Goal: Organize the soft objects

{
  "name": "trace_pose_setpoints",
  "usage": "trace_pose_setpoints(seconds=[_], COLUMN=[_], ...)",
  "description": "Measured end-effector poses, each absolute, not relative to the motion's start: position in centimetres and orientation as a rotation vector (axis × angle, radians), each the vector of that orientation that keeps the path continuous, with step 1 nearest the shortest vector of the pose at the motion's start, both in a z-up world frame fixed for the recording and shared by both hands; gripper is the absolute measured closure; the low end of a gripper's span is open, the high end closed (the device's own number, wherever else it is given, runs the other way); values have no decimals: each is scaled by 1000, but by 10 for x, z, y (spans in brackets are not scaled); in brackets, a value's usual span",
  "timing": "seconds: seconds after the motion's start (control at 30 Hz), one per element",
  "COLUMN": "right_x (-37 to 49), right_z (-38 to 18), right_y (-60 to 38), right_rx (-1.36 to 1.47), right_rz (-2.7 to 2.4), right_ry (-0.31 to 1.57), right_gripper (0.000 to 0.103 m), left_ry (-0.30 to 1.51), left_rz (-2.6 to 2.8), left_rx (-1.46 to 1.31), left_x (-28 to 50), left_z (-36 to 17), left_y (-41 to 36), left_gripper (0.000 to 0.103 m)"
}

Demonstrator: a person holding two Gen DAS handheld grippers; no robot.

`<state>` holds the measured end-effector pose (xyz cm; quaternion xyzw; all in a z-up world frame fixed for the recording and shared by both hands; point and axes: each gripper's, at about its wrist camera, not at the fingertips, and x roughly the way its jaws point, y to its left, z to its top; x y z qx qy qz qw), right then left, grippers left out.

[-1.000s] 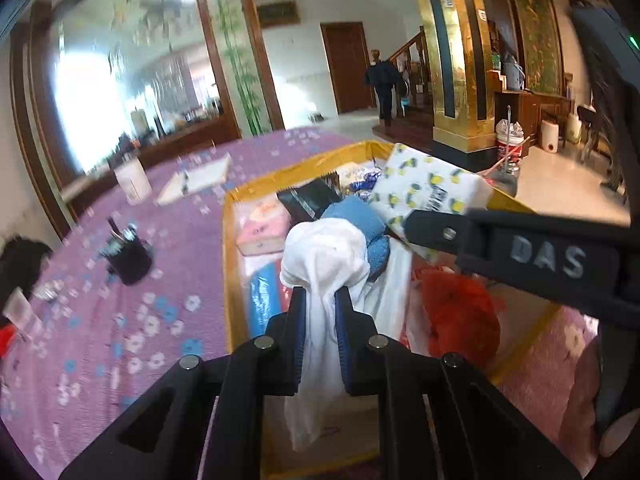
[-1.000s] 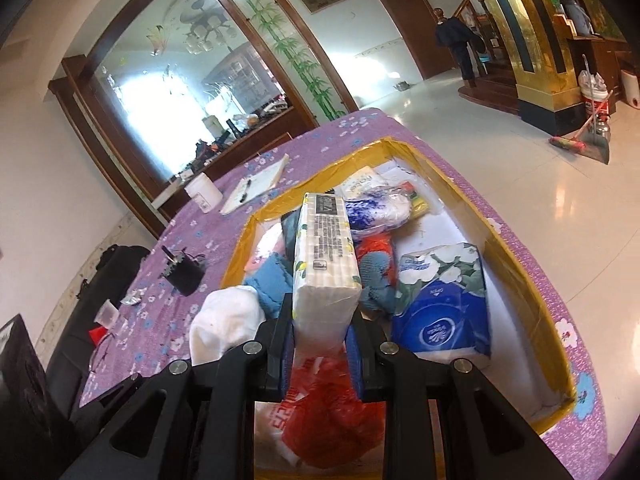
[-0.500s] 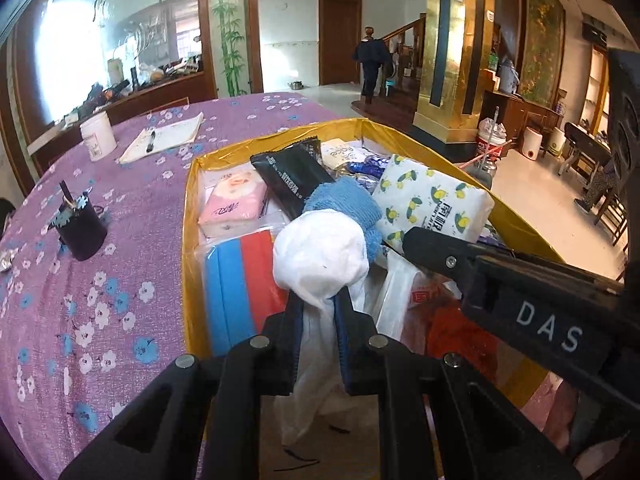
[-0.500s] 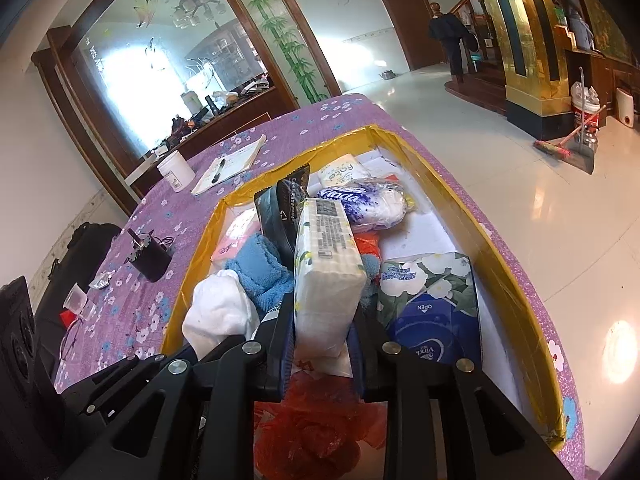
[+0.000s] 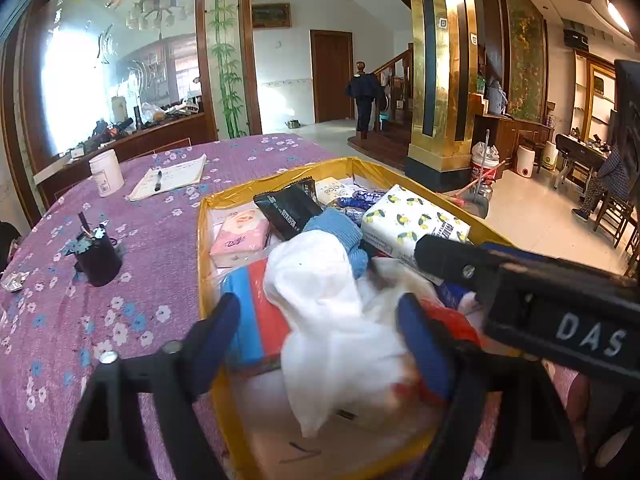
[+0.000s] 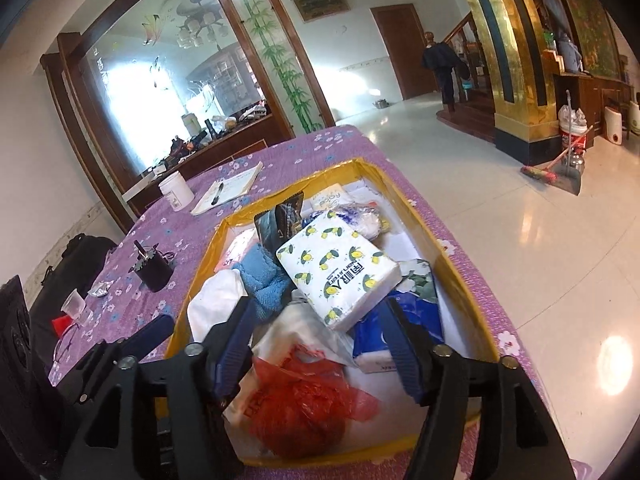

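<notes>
A gold-rimmed box (image 5: 202, 240) (image 6: 460, 276) on the purple table holds soft goods. My left gripper (image 5: 320, 320) is open, its jaws on either side of a white cloth (image 5: 320, 304) lying in the box. My right gripper (image 6: 316, 328) is open over the box. The lemon-print tissue pack (image 6: 340, 268) (image 5: 416, 220) lies tilted on the pile, free of the jaws. A blue towel (image 6: 264, 276) (image 5: 340, 232), a red plastic bag (image 6: 304, 400), a blue tissue pack (image 6: 416, 312), a pink tissue pack (image 5: 240, 232) and a black packet (image 5: 288, 208) also lie inside.
On the floral tablecloth (image 5: 140, 240) left of the box stand a black cup (image 5: 98, 256), a white jar (image 5: 106, 172) and a notepad with pen (image 5: 170, 176). The table edge runs right of the box, with tiled floor (image 6: 540, 240) beyond.
Both grippers have opened. The left let go of the white cloth, which now rests in the box. The right let go of the lemon-print tissue pack, which dropped flat onto the pile.
</notes>
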<state>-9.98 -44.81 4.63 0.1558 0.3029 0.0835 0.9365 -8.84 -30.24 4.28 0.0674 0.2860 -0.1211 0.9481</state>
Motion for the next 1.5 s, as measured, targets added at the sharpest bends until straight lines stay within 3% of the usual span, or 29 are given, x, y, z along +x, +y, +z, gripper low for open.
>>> trace_pose_setpoints(seconds=[0.27, 0.43, 1.03, 1.5], right_x=[-130, -135, -152, -164], right_z=[52, 52, 48, 40], right_y=[-450, -442, -427, -405], right_rx=[304, 267, 233, 202], right_rz=[97, 52, -2, 34], right_ry=[546, 543, 507, 466], right_gripper=[11, 9, 9, 4], left_ry=[529, 562, 660, 606], left_rz=[-181, -172, -65, 1], left_rx=[196, 189, 173, 156], left_x=[-118, -123, -124, -133], left_z=[40, 39, 36, 37], left_y=[-299, -290, -239, -234], left_gripper=[4, 0, 0, 0])
